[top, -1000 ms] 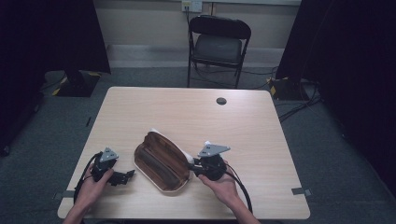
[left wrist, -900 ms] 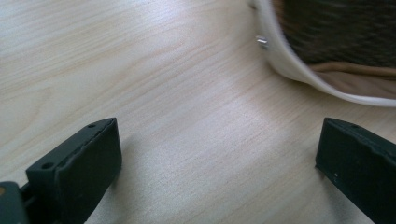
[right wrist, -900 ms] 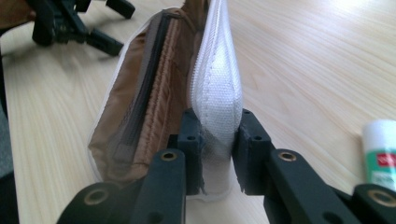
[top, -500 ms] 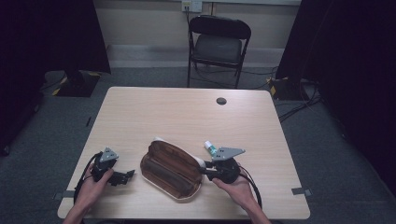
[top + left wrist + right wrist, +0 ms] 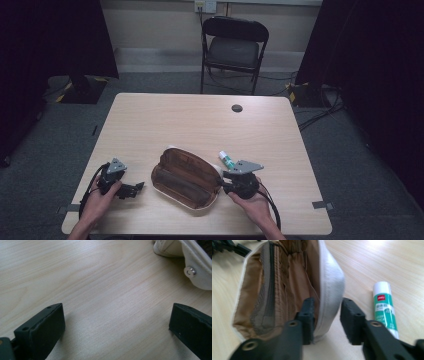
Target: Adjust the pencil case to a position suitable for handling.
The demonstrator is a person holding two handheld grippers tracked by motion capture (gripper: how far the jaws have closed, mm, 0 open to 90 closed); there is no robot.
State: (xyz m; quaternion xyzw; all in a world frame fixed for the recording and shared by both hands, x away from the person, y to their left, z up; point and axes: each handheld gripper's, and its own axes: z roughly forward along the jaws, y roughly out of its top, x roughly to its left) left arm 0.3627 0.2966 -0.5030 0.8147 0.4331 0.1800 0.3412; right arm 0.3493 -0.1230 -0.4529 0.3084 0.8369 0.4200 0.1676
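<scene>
the open pencil case of cream cloth with a brown lining (image 5: 186, 178) lies in the lower middle of the high view, on the pale wooden table (image 5: 200, 125). in the right gripper view its cream rim stands between the two black jaws of the right gripper (image 5: 325, 315). the left jaw is against the lining, but the right jaw stands a little apart from the rim, so the jaws are half open and do not pinch the case. they have just been opening slightly. a white and green glue stick (image 5: 385, 308) lies just beside the case, at the right of that view. the left gripper (image 5: 115, 322) rests wide open over bare wood and holds nothing, with a corner of the case at the upper right.

i think the risk is this: if the right jaws move with the loose rim between them, the soft cloth can slip out, or the case can slide and push the glue stick, which may roll away.
</scene>
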